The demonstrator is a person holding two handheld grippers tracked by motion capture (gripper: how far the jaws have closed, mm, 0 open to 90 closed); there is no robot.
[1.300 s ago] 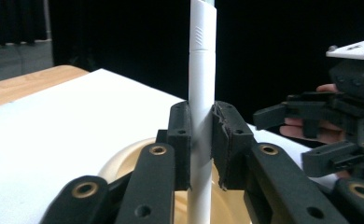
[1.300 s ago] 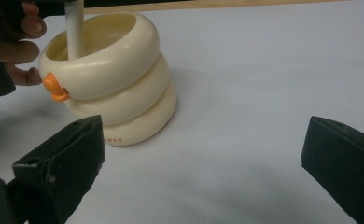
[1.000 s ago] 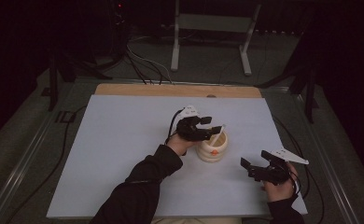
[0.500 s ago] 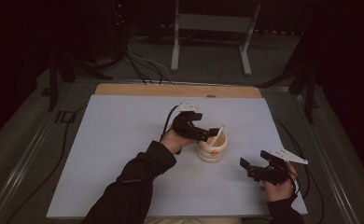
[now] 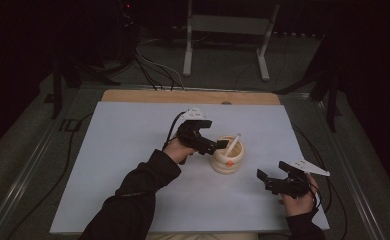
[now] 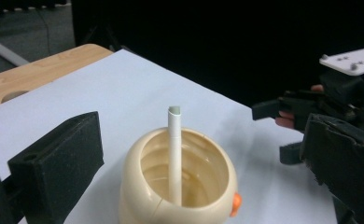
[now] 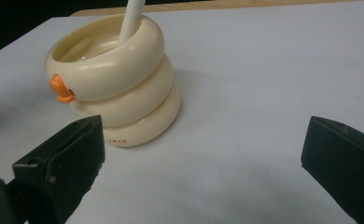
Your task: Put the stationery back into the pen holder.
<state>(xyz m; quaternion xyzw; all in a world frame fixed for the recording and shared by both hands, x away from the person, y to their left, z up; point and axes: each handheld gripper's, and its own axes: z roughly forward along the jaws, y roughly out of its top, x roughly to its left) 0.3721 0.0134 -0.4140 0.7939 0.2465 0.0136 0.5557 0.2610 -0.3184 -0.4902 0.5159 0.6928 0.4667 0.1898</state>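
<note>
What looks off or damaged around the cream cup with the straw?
The foam pad on one jaw of the left tool is torn and ragged along its edge. The cream cup stands upright on the white table cover, nothing spilled; its straw just leans against the rim.

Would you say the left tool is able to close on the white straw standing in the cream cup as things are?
Probably yes. The left tool is open, its jaws either side of the cream cup, and the white straw stands upright between them with nothing in front. The right tool sits apart, to the side.
</note>
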